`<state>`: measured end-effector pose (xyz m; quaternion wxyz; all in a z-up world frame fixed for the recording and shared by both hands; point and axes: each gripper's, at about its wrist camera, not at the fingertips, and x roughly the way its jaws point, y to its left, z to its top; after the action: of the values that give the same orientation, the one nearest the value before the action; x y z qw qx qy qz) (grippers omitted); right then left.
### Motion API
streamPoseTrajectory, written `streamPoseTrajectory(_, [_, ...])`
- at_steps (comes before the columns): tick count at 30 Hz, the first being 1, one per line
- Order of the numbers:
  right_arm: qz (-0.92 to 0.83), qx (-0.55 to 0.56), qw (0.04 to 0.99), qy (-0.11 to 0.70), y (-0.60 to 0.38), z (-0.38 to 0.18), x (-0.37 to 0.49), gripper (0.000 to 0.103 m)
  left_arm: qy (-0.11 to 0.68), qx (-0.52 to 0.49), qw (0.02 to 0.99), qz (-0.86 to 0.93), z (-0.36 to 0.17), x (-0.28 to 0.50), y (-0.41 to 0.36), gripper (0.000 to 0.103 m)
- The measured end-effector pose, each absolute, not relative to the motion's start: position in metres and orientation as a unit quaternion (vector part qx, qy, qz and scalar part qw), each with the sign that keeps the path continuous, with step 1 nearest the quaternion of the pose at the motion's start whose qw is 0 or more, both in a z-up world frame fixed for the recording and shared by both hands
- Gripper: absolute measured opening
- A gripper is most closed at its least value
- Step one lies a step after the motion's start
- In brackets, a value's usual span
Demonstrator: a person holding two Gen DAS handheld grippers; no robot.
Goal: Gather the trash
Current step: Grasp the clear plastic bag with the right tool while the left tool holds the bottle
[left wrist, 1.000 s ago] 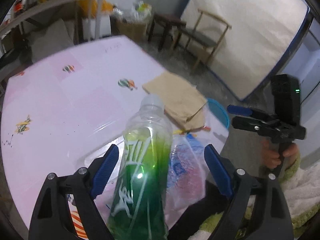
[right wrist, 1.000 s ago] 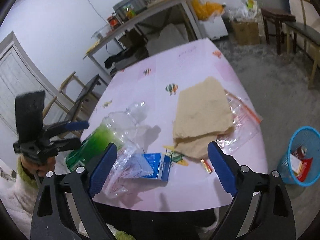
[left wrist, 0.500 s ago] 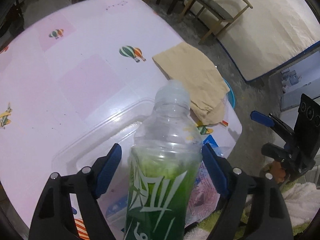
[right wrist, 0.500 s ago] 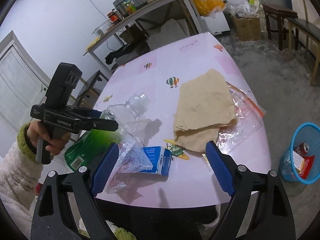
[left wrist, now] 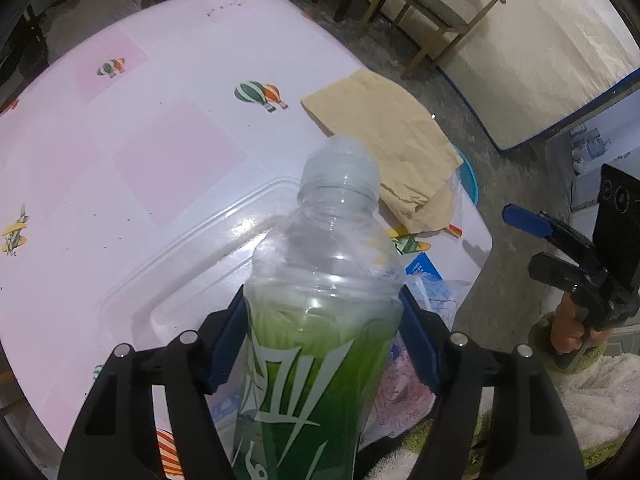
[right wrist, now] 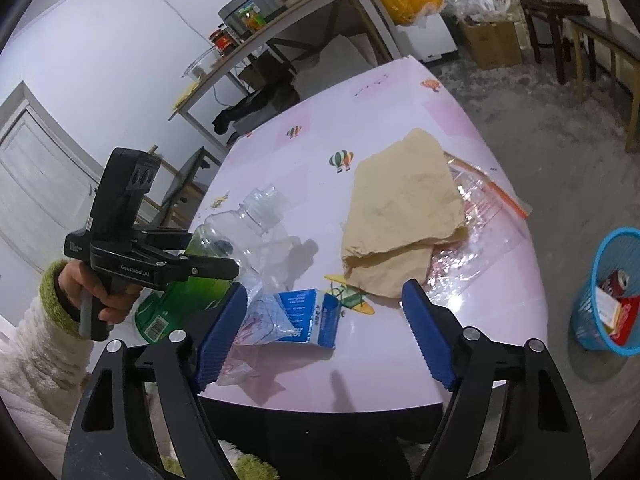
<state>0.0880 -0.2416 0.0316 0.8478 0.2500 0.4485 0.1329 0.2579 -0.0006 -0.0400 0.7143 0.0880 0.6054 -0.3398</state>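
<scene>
A green-labelled clear plastic bottle [left wrist: 320, 320] sits between my left gripper's blue pads, and my left gripper [left wrist: 322, 340] is shut on its body. The right wrist view shows the same bottle [right wrist: 224, 248] held by the left gripper [right wrist: 208, 260] at the table's near left corner. My right gripper [right wrist: 324, 336] is open and empty above the table's front edge, over a blue and white carton [right wrist: 308, 312] and a crumpled clear bag [right wrist: 256, 320]. A brown paper bag [right wrist: 400, 208] lies on a clear zip bag [right wrist: 480, 224].
The pink table [right wrist: 320, 128] carries balloon prints. A blue waste basket [right wrist: 612, 292] with trash stands on the floor to the right. Chairs [left wrist: 432, 0] stand beyond the table. A cluttered side table [right wrist: 280, 20] stands at the back.
My left gripper's jaws have closed from wide open onto the bottle, which now stands more upright. My right gripper has stayed open and shifted slightly.
</scene>
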Motion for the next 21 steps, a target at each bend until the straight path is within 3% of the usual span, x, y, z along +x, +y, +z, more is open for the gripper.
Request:
streamPoseTrajectory(10, [0.183, 0.23, 0.84, 0.457, -0.208, 0.034, 0.09, 0.072, 0.553, 0.043, 0.761, -0.336, -0.009, 0.244, 0.036, 0.068])
streamPoseTrajectory(21, [0.256, 0.192, 0.787, 0.527, -0.175, 0.001, 0.059, 0.07, 0.512, -0.013, 0.794, -0.328, 0.014, 0.232, 0.075, 0.068])
